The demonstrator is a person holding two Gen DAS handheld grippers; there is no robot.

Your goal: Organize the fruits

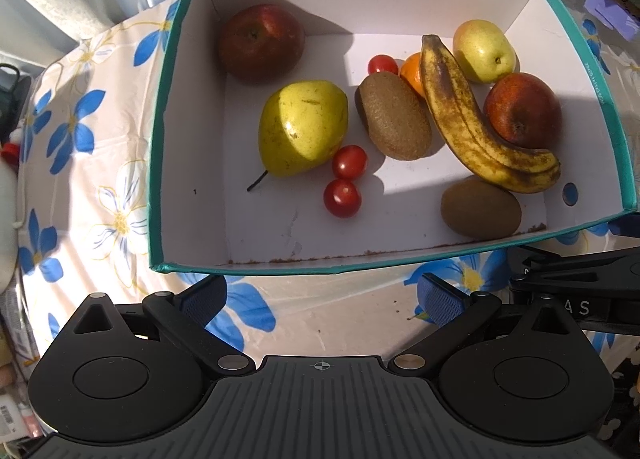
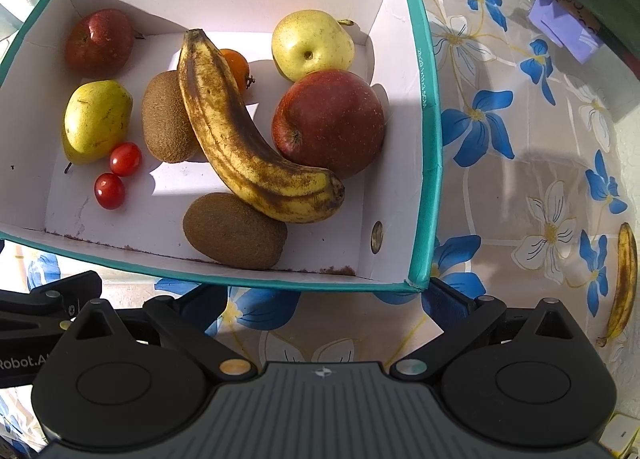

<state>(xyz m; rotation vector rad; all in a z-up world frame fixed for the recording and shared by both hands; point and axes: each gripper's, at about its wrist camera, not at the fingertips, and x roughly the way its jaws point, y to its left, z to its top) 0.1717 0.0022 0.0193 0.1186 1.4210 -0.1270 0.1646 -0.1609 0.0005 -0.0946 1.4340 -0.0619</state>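
Most of the fruit is already sitting inside the teal box (image 1: 188, 39): I am counting two red apples (image 2: 329, 121), two pears (image 1: 300, 127), two kiwis (image 2: 234, 231), one spotted banana (image 2: 240, 131), an orange fruit (image 1: 412, 73) and three cherry tomatoes (image 1: 349, 162), all lying loose on the white floor of the box. What I am judging as left is a second banana (image 2: 624, 279), lying on the flowered tabletop (image 2: 520, 179) at the right edge of the right wrist view, well apart from the box. I am holding the left gripper (image 1: 322, 295) and the right gripper (image 2: 332, 299) low in their frames, just short of the near wall of the box, and both are spread wide with nothing between the blue-padded fingers (image 1: 438, 301). The fruit in the box is looking mixed rather than sorted, so whether grouping by kind is wanted I cannot tell. The orange fruit is lying half behind the banana and a kiwi, so I am not sure what it is. The outer banana is being squeezed by the fisheye edge, and the clutter in the upper right of both frames is too cut off for me to name.
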